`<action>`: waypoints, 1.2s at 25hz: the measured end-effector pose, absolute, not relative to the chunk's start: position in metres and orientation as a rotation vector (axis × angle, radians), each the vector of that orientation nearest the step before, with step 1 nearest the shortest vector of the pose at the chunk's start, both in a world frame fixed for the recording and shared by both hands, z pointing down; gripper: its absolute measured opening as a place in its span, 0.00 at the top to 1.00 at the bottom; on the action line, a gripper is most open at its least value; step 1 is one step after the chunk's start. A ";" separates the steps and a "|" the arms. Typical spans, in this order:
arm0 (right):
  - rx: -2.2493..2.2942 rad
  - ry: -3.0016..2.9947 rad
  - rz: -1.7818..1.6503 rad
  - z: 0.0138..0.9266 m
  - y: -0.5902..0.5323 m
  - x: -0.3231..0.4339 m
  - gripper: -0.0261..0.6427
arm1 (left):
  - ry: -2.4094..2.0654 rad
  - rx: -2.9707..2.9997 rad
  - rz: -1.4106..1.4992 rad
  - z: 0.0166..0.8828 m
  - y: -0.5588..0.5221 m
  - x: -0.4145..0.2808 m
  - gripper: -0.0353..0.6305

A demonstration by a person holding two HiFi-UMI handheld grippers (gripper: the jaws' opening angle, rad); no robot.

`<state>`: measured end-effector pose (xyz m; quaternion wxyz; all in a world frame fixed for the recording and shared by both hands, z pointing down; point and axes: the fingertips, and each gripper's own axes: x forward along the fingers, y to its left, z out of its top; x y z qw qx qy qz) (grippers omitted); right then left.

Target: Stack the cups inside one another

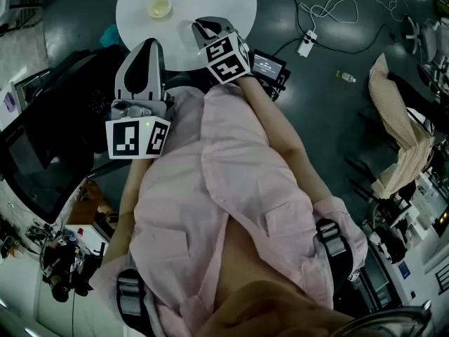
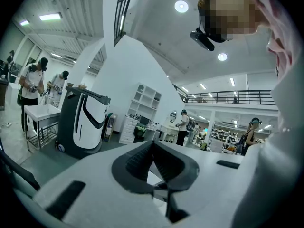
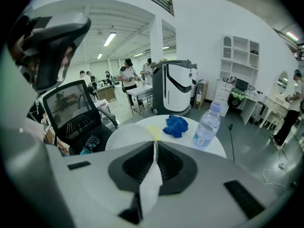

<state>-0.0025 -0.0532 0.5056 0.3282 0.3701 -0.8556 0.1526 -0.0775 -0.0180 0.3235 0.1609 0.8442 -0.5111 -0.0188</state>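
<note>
You have the right tongs [image 3: 156,145] pinched shut on the thin wall of a white cup [image 3: 124,137], held over the table [image 1: 224,5], likely to nest with the yellowish cup [image 1: 160,8] there, while the left tongs [image 2: 152,143] hang aside, closed and empty.

white cup [image 3: 150,186] gripped by wall, yellowish cup [image 1: 160,8] upright
</note>
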 end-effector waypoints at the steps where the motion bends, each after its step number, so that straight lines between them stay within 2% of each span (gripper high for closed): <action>1: 0.975 -2.247 0.394 0.502 -0.054 0.001 0.91 | -1.461 2.410 -0.053 0.323 -0.017 -0.074 0.92; 30: 1.308 -2.435 0.428 0.420 -0.044 0.089 0.91 | -1.483 2.396 -0.042 0.334 0.008 -0.021 0.92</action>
